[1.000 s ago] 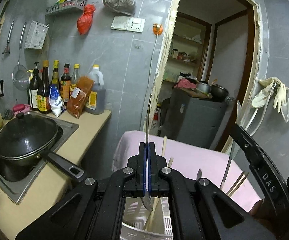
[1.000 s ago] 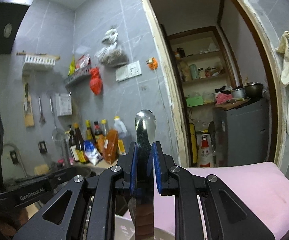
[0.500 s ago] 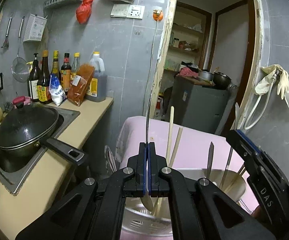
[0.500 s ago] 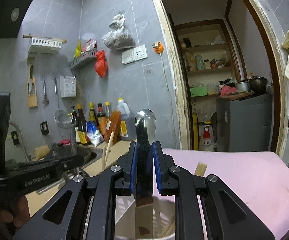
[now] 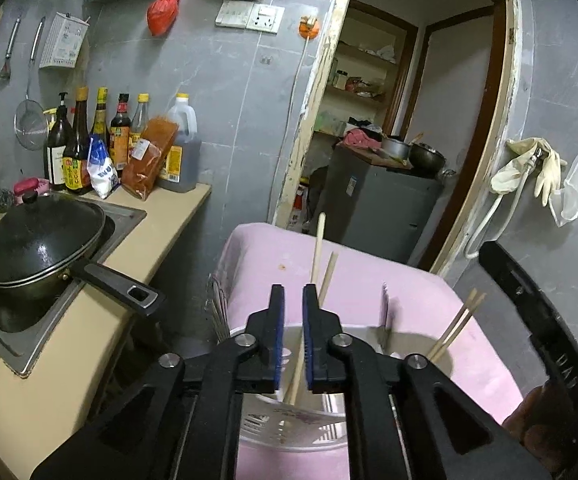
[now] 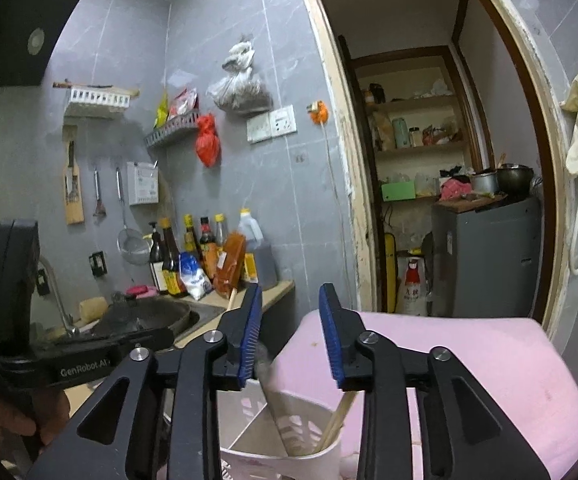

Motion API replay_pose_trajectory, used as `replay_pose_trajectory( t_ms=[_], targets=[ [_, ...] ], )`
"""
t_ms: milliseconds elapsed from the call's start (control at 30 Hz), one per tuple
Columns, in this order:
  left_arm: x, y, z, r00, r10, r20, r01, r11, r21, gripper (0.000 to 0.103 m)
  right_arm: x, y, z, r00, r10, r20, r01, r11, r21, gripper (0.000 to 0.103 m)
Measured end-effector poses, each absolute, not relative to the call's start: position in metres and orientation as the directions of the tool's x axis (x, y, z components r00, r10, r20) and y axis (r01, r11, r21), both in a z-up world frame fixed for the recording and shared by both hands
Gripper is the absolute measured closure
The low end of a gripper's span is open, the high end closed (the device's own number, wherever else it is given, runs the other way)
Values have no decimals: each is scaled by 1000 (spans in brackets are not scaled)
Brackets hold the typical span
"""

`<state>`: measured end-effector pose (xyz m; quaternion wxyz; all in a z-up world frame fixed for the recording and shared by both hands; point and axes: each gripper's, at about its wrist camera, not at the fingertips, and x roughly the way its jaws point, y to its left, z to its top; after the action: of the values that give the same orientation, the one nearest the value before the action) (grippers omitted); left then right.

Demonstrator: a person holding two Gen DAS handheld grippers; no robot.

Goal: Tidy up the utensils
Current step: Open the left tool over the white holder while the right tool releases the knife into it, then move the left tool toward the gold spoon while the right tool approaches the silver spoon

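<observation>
Both grippers, left [image 5: 293, 300] & right [image 6: 290, 300], just opened, empty, above white slotted plastic utensil holder [image 6: 289, 424]; wooden chopsticks [image 5: 321, 256] already inside; remaining utensils not visible.

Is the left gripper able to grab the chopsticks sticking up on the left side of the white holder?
Probably yes. The left gripper hangs right above the white holder, jaws slightly apart and empty, having just opened. The two chopsticks stand just behind the right pad with nothing blocking them.
</observation>
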<state>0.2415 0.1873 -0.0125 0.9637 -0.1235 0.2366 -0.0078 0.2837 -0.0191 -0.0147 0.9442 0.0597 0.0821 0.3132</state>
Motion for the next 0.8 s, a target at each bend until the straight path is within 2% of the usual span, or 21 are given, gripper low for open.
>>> replay_pose_trajectory(
  t_ms=[67, 100, 200, 267, 333, 433, 500, 533, 800],
  targets=[
    [236, 184, -4, 898, -73, -433, -39, 969, -243, 80, 281, -29, -5, 798, 593, -105, -572, 801, 176, 55],
    [234, 182, 0, 904, -73, -421, -36, 969, -244, 75, 279, -34, -1, 804, 587, -97, -566, 805, 180, 52],
    [228, 172, 16, 914, -72, -399, -23, 973, -230, 70, 275, -48, 10, 819, 566, -93, -544, 819, 182, 44],
    [224, 164, 26, 921, -61, -384, -21, 978, -207, 55, 273, -59, 18, 832, 547, -93, -526, 830, 185, 30],
    [218, 157, 37, 935, -51, -351, -20, 980, -197, 36, 270, -72, 26, 843, 530, -92, -508, 840, 193, 24],
    [212, 146, 48, 944, -55, -326, -10, 981, -195, 22, 267, -91, 35, 857, 505, -100, -480, 855, 197, 18],
    [209, 136, 53, 947, -51, -317, -7, 983, -181, 18, 265, -104, 40, 864, 493, -103, -468, 862, 197, 9],
    [208, 132, 55, 948, -49, -315, -6, 985, -173, 13, 263, -112, 43, 868, 485, -103, -461, 866, 196, 0],
    [203, 93, 52, 946, -31, -323, -12, 991, -130, 12, 250, -163, 47, 893, 430, -130, -408, 897, 168, 0]
  ],
)
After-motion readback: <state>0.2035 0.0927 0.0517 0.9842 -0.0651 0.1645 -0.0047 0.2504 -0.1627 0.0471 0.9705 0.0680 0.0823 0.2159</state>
